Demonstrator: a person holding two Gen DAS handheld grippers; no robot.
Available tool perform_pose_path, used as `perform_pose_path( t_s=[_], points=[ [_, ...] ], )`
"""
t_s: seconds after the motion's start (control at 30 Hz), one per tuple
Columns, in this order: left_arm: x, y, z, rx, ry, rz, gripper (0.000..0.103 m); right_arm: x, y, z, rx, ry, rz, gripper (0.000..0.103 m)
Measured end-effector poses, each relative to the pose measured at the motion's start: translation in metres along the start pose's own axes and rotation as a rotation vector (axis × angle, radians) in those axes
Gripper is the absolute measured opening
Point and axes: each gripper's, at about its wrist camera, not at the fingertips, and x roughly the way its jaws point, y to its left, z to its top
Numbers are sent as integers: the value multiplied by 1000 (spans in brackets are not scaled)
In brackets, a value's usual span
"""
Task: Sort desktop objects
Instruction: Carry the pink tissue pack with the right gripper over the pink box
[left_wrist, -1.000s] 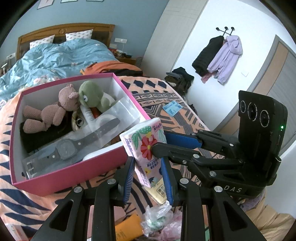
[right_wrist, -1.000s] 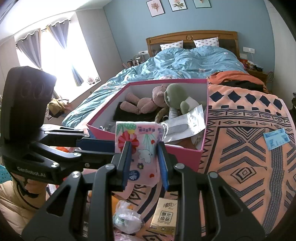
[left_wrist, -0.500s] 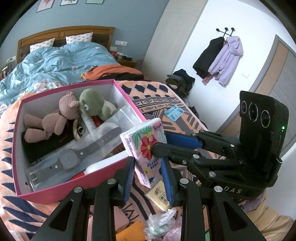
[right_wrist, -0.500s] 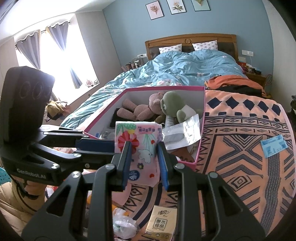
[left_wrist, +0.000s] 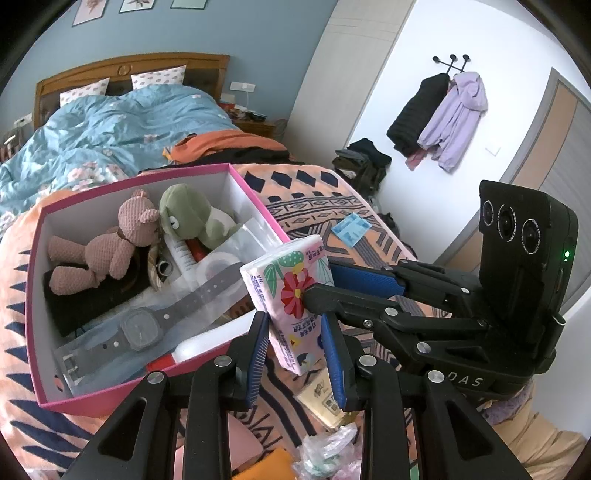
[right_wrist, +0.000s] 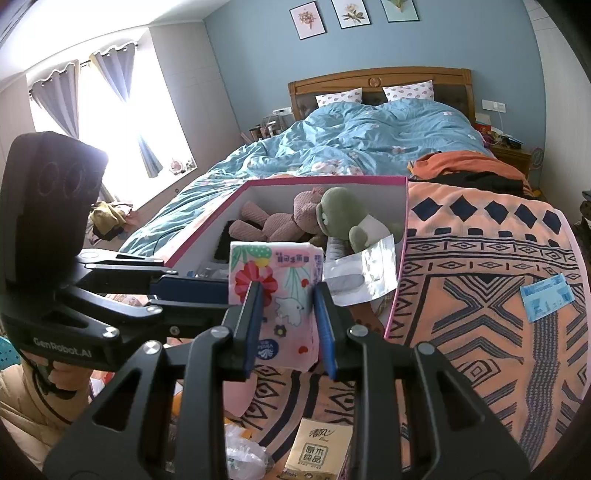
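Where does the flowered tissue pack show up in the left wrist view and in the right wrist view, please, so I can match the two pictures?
Left wrist view: the flowered tissue pack stands centre, tilted, just right of the pink box's near corner.
Right wrist view: the pack sits centre, in front of the box's near wall.
Shared landmark: the green plush toy inside the pink box, beside the pink knitted bear.

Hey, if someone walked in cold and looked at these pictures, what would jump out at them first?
First, the floral tissue pack held up in mid-air, clamped by both the left tool and the right tool at once. Just behind it sits the pink box on the patterned blanket, with a pink knitted bear and a green plush lying side by side inside.
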Motion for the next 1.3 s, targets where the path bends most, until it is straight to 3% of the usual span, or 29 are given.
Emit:
perform_pose_path(
  t_s=[0.63, 1.3],
  points=[
    [11, 5, 18, 2, 9, -1, 28, 5, -11, 9, 8, -8, -24, 31],
    [45, 26, 29, -50, 67, 2, 28, 39, -31, 14, 38, 60, -70, 29]
  ],
)
